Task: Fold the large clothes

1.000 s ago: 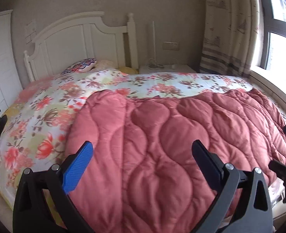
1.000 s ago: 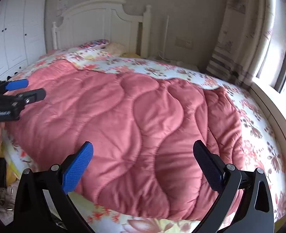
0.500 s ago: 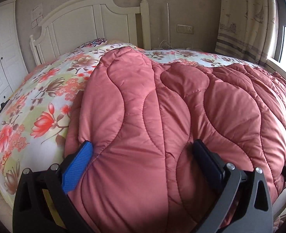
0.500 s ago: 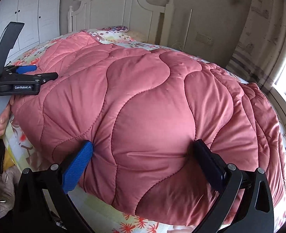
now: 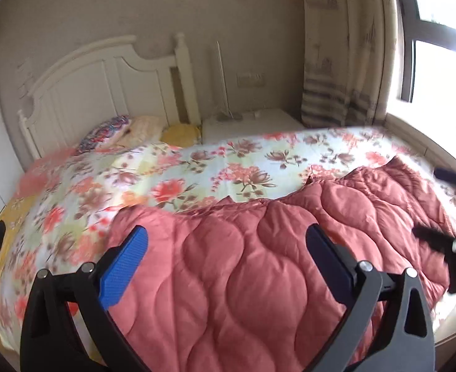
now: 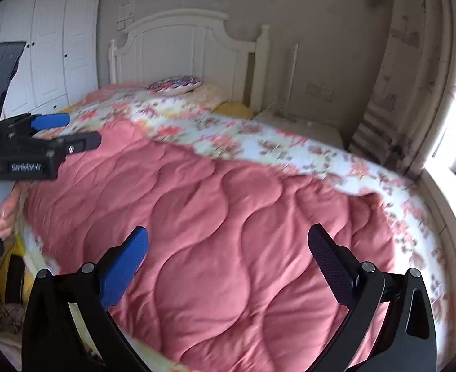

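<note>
Pink quilt (image 5: 243, 279) lies on the bed's floral sheet (image 5: 228, 167) near pillows (image 5: 110, 130).

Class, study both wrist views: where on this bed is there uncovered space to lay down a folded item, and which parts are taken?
Free: the floral sheet between the pink quilt's far edge and the pillows, plus a strip along the window side. Crowded: the near half under the quilt, and the headboard end with the pillows. Both hand-held grippers hover open over the quilt.

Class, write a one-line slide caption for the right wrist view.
Open right gripper above pink quilted comforter on floral-sheeted bed; left gripper alongside.
</note>
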A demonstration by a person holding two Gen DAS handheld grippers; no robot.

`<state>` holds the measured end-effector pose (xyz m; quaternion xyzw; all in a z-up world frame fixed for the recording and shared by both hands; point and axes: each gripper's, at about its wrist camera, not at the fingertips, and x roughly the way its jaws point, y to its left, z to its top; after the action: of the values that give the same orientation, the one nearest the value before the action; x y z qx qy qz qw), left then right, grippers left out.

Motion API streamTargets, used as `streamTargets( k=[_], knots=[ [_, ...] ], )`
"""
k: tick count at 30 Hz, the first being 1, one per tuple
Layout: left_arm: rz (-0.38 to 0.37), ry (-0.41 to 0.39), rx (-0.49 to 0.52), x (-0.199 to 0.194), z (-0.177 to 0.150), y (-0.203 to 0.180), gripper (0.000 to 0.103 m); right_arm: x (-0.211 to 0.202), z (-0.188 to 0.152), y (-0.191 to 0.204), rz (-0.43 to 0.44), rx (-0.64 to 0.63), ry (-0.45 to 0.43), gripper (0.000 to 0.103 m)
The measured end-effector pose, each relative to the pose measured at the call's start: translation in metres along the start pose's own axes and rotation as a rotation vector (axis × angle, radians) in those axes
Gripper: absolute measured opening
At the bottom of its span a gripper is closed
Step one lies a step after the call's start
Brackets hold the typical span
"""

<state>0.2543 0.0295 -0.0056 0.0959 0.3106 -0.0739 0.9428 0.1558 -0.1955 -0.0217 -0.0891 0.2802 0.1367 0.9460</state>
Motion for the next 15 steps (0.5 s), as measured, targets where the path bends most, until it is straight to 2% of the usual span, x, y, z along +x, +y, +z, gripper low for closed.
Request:
streamTargets(
  k=[3,5,7,9,11,15],
  knots=[
    [-0.024,0.128,0.0,0.062,0.017,-0.01,0.101,0.042,0.027,-0.047,-0.054,0.062,0.066,0.098],
    [0.01,0.184,0.024,0.096,0.014,-0.014,0.101,0.077,0.031,-0.08,-0.092,0.136,0.139,0.098],
    [0.028,0.241,0.044,0.127,0.002,-0.017,0.101,0.114,0.021,-0.109,-0.122,0.19,0.241,0.098],
    [-0.012,0.263,0.001,0.142,-0.01,-0.009,0.101,0.143,0.003,-0.128,-0.116,0.237,0.325,0.098],
    [-0.049,0.257,-0.063,0.148,-0.016,0.001,0.101,0.151,-0.009,-0.14,-0.039,0.315,0.321,0.099],
    [-0.064,0.255,-0.082,0.152,-0.018,0.005,0.101,0.155,-0.015,-0.141,-0.023,0.331,0.304,0.099]
  ],
)
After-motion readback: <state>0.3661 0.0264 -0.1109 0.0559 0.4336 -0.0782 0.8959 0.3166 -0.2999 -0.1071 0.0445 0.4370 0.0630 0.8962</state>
